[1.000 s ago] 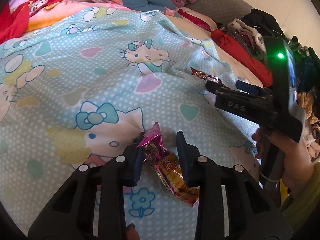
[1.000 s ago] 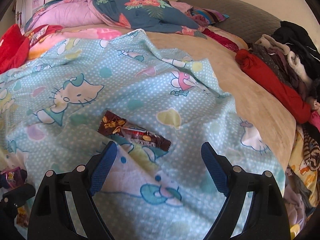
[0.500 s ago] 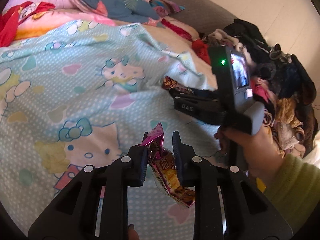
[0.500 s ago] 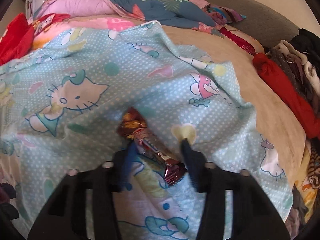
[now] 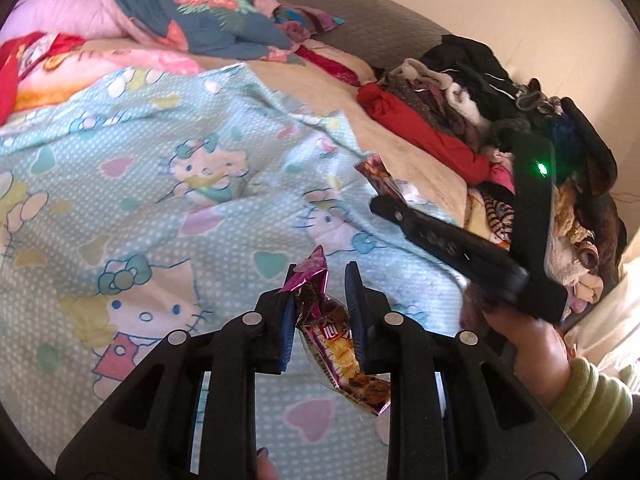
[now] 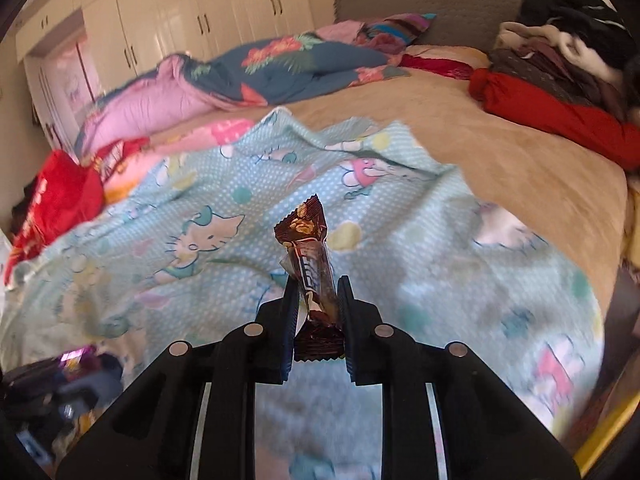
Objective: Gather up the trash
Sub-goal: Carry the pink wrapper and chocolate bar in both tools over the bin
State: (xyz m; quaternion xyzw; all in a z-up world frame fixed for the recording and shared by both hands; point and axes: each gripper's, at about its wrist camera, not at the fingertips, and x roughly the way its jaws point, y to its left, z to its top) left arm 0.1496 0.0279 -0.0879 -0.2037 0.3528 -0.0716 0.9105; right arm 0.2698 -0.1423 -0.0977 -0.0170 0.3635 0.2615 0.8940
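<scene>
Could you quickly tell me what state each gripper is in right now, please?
Left gripper: closed on the purple snack wrapper.
Right gripper: jaws closing, gripping the brown chocolate bar wrapper.

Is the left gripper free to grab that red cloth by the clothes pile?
Probably not right now. The left gripper is already shut on a purple snack wrapper, and the red cloth lies far across the bed.

Soft daylight fills both views, warm and even, with weak shadows. The blue blanket (image 6: 460,280) smears with motion blur in the right wrist view, while the brown wrapper (image 6: 310,264) stays sharp. The left wrist view is crisper. Fisheye bending curves the edges, and the corners go black. The white cupboards (image 6: 180,28) show glare.
</scene>
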